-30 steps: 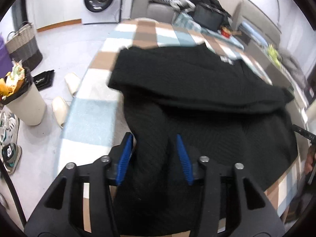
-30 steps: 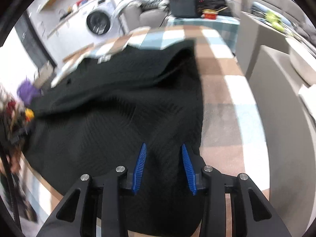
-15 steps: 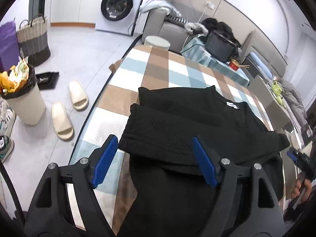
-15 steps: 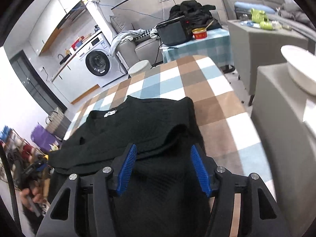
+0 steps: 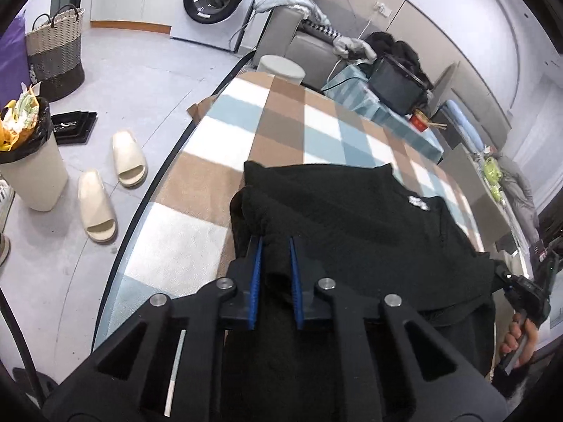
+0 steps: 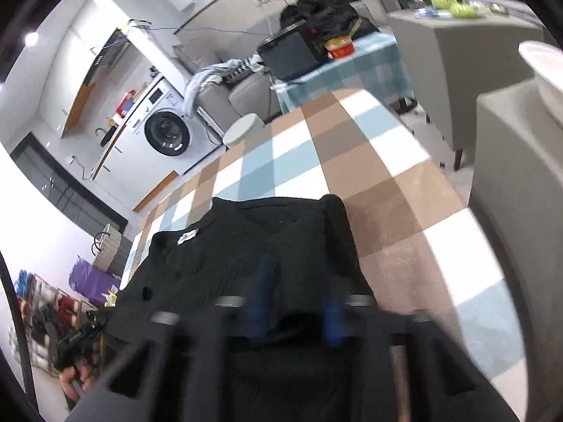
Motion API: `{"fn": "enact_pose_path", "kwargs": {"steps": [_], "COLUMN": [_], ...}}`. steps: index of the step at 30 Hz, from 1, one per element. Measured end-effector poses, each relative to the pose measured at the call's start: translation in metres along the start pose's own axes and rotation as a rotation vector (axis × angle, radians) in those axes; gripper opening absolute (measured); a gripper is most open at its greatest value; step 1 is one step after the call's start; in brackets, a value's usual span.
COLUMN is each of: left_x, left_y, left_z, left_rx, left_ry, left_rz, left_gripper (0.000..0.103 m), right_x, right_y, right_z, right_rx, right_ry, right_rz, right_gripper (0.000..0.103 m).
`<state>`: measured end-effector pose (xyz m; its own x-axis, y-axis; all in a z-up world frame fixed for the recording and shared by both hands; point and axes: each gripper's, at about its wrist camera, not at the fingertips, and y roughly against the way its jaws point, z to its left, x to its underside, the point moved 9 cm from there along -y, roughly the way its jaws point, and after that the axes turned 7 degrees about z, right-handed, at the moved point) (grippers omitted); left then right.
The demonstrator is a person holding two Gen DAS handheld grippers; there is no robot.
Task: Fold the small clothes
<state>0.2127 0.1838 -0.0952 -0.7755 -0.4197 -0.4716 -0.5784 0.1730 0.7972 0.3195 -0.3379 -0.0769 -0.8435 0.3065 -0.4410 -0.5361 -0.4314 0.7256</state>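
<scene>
The right gripper (image 6: 293, 302) is motion-blurred — whether its blue pads (image 6: 258, 302) pinch the black knitted garment (image 6: 246, 253) cannot be read. The garment's near hem lies hidden behind both grippers' black frames.

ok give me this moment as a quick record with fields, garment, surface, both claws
garment: black knit top, white neck label up, partly folded
surface: checked brown, blue and white cloth on the table
left claw: jaws closing, a fold of the top pinched between the blue pads
right claw: blurred, jaws closing over the top's near edge
floor beside table: pair of cream slippers, bin
</scene>
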Motion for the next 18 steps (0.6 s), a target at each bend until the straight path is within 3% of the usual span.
{"fn": "enact_pose_path", "kwargs": {"steps": [7,11,13,14,17,18], "left_x": [-0.023,-0.052,-0.064,-0.068,-0.069,-0.067], "left_y": [0.029,0.027,0.015,0.006,-0.012,-0.013], "left_z": [-0.031,-0.044,-0.041,-0.037,-0.017,-0.014], "left_rx": [0.059,0.077,0.064,0.045,-0.015,-0.012], "left_ry": [-0.069,-0.066,-0.048,-0.032,0.022,0.026], "left_rz": [-0.083,-0.109,-0.095,-0.082,-0.056,-0.054], "left_gripper": [0.009,0.009,0.01,0.012,0.039,0.04], "right_x": [-0.033,-0.058,-0.064,-0.065,-0.06,-0.057], "right_y": [0.032,0.03,0.016,0.006,-0.013,-0.014], "right_z": [0.037,0.046,0.04,0.033,0.009,0.005], "right_rx": [-0.055,-0.039,-0.008,-0.007,-0.036,-0.045], "right_ry": [0.083,0.089,0.069,0.04,-0.075,-0.078], "right_rz": [-0.115,-0.159,-0.141,-0.11,-0.037,-0.028], "right_gripper": [0.007,0.007,0.008,0.012,0.02,0.02]}}
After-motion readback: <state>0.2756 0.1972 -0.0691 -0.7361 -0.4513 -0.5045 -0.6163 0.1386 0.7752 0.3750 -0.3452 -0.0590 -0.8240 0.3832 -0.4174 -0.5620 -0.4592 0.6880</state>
